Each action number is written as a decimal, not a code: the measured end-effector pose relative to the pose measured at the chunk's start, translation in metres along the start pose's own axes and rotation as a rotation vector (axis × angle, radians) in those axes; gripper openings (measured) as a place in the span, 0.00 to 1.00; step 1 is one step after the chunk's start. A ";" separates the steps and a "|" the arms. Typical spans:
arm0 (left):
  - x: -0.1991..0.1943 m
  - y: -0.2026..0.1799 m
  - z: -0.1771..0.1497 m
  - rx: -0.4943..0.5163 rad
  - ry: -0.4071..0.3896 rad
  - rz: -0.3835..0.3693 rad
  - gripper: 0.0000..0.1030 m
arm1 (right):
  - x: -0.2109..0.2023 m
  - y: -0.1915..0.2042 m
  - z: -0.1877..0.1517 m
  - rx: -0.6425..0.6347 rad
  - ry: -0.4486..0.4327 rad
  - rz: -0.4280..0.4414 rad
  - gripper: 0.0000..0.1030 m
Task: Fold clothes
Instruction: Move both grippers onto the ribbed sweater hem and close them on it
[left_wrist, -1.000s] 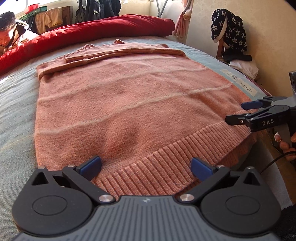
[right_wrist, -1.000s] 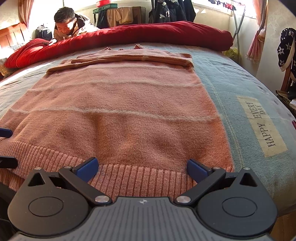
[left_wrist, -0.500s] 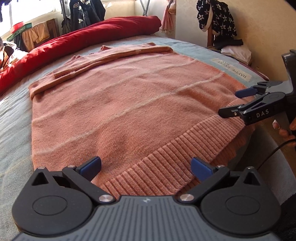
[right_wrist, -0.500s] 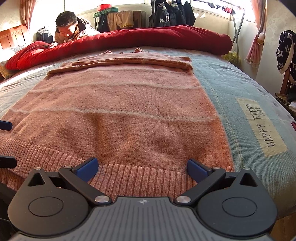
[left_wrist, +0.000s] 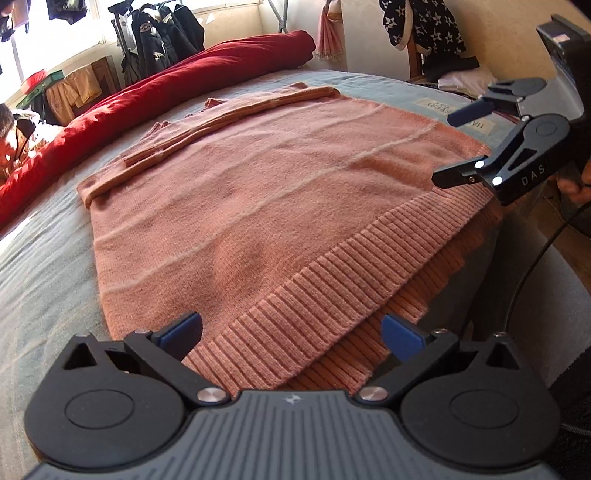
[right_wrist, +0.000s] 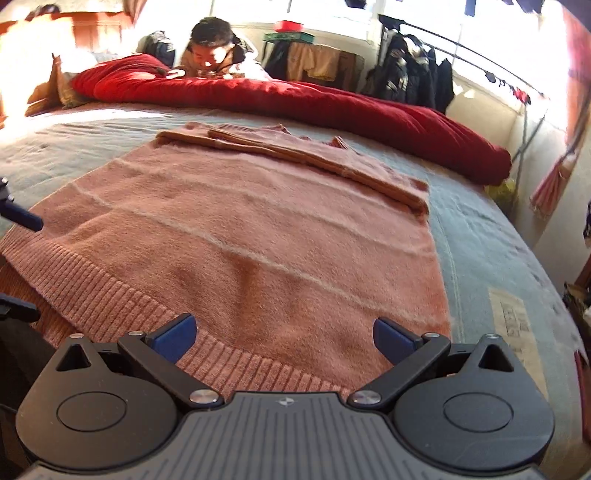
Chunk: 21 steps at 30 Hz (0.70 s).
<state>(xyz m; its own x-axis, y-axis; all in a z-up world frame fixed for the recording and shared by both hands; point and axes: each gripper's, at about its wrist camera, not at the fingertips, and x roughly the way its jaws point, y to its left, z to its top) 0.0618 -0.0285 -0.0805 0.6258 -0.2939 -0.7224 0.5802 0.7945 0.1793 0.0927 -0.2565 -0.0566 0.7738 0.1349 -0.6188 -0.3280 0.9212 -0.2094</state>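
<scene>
A salmon-pink knit sweater (left_wrist: 258, 192) lies flat on the bed, its sleeves (left_wrist: 229, 114) folded across the far end. The ribbed hem (left_wrist: 325, 295) faces me, and its top layer sits slightly off the lower layer. My left gripper (left_wrist: 291, 332) is open, its blue pads either side of the hem near the left corner. My right gripper (right_wrist: 282, 334) is also open, low over the hem (right_wrist: 122, 295) towards the sweater's right side (right_wrist: 295, 229). The left wrist view shows the right gripper (left_wrist: 458, 144) at the hem's far corner. The left gripper (right_wrist: 16, 262) shows at the right wrist view's left edge.
A rolled red duvet (right_wrist: 332, 107) runs along the bed's far side, with a person (right_wrist: 214, 55) behind it. Dark jackets (right_wrist: 410, 77) hang on a rack by the window. A star-patterned garment (left_wrist: 424, 29) drapes a chair beside the blue-grey bedcover (right_wrist: 491, 258).
Both grippers have tilted and swung inward along the hem, so each view now looks diagonally across the sweater. In the left view the right gripper appears larger and higher. Both stay open.
</scene>
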 end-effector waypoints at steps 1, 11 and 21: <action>0.000 -0.003 0.001 0.030 0.000 0.007 0.99 | -0.002 0.006 0.004 -0.056 -0.011 0.008 1.00; -0.004 -0.042 -0.002 0.269 -0.031 0.015 0.99 | -0.005 0.039 -0.004 -0.285 0.016 0.031 1.00; 0.014 -0.061 0.000 0.328 -0.009 0.082 0.99 | -0.016 0.046 -0.025 -0.233 0.039 0.039 1.00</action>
<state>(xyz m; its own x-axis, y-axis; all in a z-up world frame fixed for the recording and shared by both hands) 0.0353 -0.0811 -0.1011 0.6813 -0.2421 -0.6909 0.6634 0.6032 0.4428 0.0520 -0.2249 -0.0750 0.7382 0.1501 -0.6576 -0.4766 0.8060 -0.3511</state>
